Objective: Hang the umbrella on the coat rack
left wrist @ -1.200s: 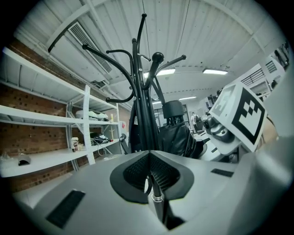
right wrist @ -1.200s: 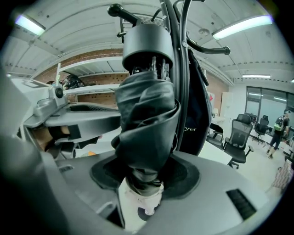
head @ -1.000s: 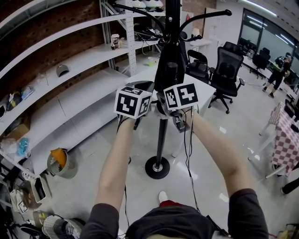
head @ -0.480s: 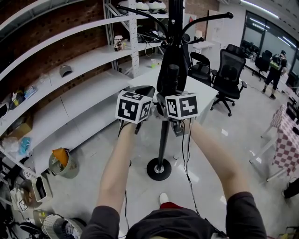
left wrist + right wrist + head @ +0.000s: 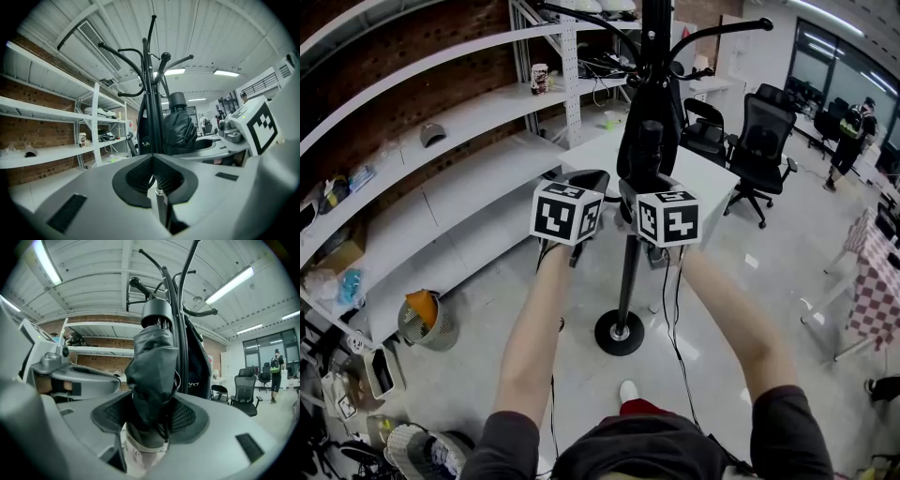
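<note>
Here the right gripper [image 5: 150, 414] has its jaws wide and opening, with the folded black umbrella [image 5: 152, 366] upright between them, its fabric touching both pads. Just behind it stand the coat rack [image 5: 627, 272] pole and a black garment [image 5: 194, 364] hanging there. The left gripper [image 5: 152, 157] has its jaws closed together and empty, near the pole. Wall shelves [image 5: 441, 122] stand to the left and office chairs [image 5: 759, 131] to the right.

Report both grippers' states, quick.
Left gripper: closed, pads together, nothing clearly held.
Right gripper: jaws opening, pads against the folded black umbrella that stands between them.
</note>
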Demonstrator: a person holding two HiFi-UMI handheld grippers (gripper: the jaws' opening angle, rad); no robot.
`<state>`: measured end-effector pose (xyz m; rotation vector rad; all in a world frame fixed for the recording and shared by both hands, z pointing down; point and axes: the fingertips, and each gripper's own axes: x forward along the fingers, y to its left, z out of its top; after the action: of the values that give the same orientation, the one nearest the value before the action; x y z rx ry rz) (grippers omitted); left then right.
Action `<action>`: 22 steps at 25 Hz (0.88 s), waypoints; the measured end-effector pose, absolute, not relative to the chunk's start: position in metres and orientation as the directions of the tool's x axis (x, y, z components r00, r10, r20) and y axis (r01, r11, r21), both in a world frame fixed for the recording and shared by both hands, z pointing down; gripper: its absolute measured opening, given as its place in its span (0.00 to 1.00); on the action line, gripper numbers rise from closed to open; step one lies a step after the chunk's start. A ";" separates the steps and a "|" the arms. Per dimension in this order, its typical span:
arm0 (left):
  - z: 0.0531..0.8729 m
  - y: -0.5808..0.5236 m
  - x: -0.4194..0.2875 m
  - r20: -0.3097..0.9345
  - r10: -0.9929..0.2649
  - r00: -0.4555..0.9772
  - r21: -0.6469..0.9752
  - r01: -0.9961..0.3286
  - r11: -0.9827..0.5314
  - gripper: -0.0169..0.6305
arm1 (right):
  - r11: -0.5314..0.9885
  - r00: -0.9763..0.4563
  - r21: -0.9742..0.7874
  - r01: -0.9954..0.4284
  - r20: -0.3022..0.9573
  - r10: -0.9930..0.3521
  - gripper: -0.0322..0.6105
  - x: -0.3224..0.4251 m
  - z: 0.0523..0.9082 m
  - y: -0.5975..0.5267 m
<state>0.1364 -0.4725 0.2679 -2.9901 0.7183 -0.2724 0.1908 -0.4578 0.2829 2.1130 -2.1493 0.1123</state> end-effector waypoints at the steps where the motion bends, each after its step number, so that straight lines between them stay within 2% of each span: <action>1: 0.269 -0.472 0.136 0.159 -0.455 0.876 -0.093 -0.446 -0.890 0.04 | 0.019 -0.015 0.032 -0.999 0.125 -0.992 0.40 0.191 0.283 -0.457; 9: 0.275 -0.465 0.133 0.168 -0.453 0.876 -0.090 -0.443 -0.892 0.04 | 0.010 -0.010 -0.013 -1.000 0.015 -1.000 0.43 0.188 0.276 -0.444; 22: 0.276 -0.448 0.127 0.149 -0.463 0.874 -0.086 -0.455 -0.886 0.04 | 0.004 -0.004 0.006 -1.000 -0.021 -1.000 0.42 0.184 0.273 -0.414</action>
<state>0.1265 -0.4481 0.2764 -2.9943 0.7335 -0.2567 0.1845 -0.4145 0.2726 2.2241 -2.2332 -0.0304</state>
